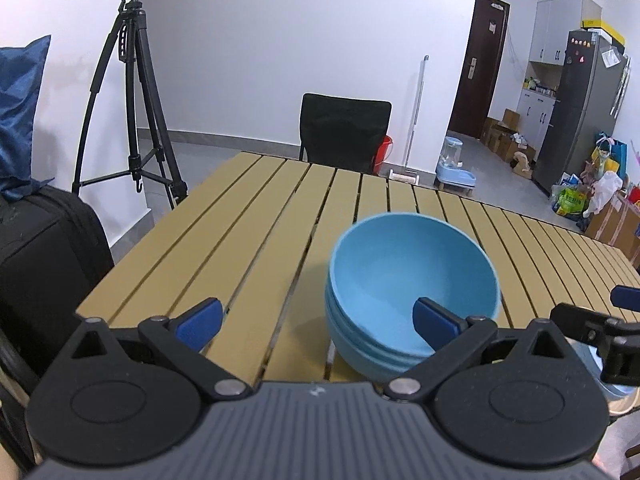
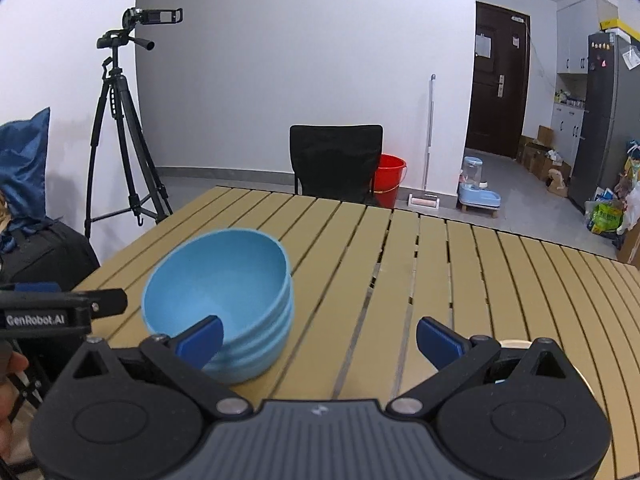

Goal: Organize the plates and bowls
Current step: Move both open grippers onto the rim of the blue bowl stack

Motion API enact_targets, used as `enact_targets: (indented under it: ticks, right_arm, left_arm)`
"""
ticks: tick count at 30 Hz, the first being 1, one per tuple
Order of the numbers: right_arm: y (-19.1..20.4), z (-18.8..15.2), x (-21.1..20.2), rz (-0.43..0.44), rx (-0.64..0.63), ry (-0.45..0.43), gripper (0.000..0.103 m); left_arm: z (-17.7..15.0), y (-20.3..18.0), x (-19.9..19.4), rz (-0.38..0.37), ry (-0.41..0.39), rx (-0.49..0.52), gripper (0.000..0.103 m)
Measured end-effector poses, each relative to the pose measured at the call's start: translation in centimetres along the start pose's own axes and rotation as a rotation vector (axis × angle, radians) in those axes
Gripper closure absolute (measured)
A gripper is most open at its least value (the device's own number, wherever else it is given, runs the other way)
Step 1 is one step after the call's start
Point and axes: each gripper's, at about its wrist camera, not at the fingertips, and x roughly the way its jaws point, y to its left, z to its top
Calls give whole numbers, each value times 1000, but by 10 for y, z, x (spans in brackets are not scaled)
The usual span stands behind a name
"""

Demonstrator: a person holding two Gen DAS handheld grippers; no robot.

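Blue bowls (image 1: pixel 412 292), nested in one stack, sit upright on the slatted tan worktop (image 1: pixel 248 216), near its front edge. Left claw (image 1: pixel 318 318) is spread wide, holding nothing; its right fingertip (image 1: pixel 434 318) overlaps the stack's near rim in view, and I can't tell whether it touches. Its left fingertip sits over bare slats.

Right claw (image 2: pixel 319 338) is also wide open and empty. The same stack (image 2: pixel 224 300) is on its left side, and the left fingertip (image 2: pixel 200 340) sits in front of the bowl wall; contact is unclear. Its right fingertip is over bare worktop (image 2: pixel 460 264).

The two claws sit side by side, each visible at the edge of the other's view.

Background: black chair (image 2: pixel 336 162) at the far edge, tripod (image 2: pixel 120 132) left, red bucket (image 2: pixel 390 180) behind the chair.
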Motion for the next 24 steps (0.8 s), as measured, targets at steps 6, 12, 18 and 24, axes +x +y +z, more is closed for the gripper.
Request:
enact_targets:
  ticks: [6,12,18,24]
  right_arm:
    - [1,21,34,47,78,89,0]
    - [3,31,71,78,140,203,7]
    - [-1,27,107,95,227,337,16]
    - [-3,20,126,124,281,401,30]
  left_arm:
    - [18,7,26,11,55,-2,0]
    - [33,9,58,16,152,-30,0]
    - [40,10,90,11,253,-48,0]
    - [43,8,111,-20,316,-74,8]
